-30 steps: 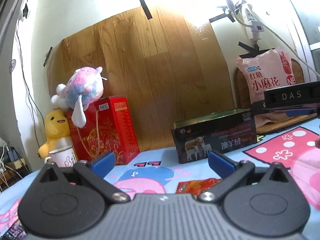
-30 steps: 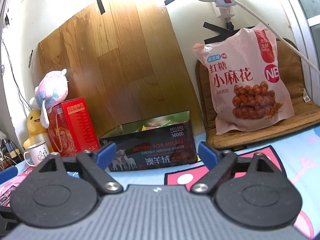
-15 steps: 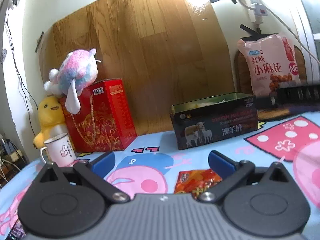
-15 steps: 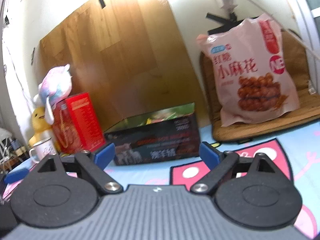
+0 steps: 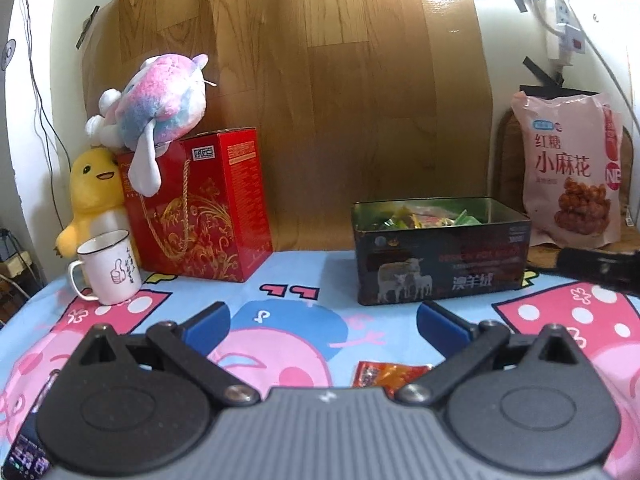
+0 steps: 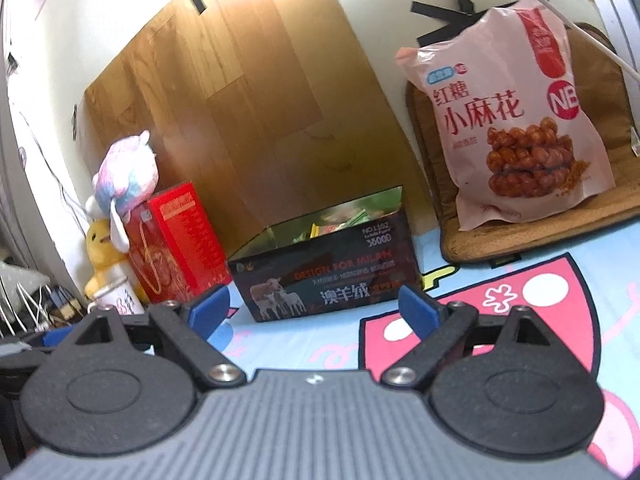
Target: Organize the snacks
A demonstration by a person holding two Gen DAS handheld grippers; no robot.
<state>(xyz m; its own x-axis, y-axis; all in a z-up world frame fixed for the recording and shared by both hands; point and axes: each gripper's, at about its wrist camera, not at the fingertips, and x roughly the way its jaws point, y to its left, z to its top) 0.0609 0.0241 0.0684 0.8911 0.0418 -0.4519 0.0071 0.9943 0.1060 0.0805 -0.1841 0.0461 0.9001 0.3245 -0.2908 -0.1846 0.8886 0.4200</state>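
A dark open tin [image 5: 440, 268] printed with sheep stands on the cartoon cloth and holds several snack packets [image 5: 424, 218]. It also shows in the right wrist view [image 6: 324, 280]. A small red-orange snack packet [image 5: 386, 374] lies flat on the cloth, just in front of my left gripper [image 5: 322, 326], between its fingers. The left gripper is open and empty. My right gripper [image 6: 312, 310] is open and empty, in front of the tin. A large pink snack bag [image 6: 512, 120] leans against the wall on a brown mat.
A red gift box [image 5: 200, 208] with a plush toy [image 5: 156, 96] on top, a yellow duck [image 5: 92, 192] and a white mug [image 5: 108, 268] stand at the back left. The other gripper [image 5: 600, 268] shows at the right. A wood panel [image 5: 300, 100] backs the table.
Both views have tilted down and pulled back a little, so the tin's inside and the red-orange packet show more. Both grippers stay open.
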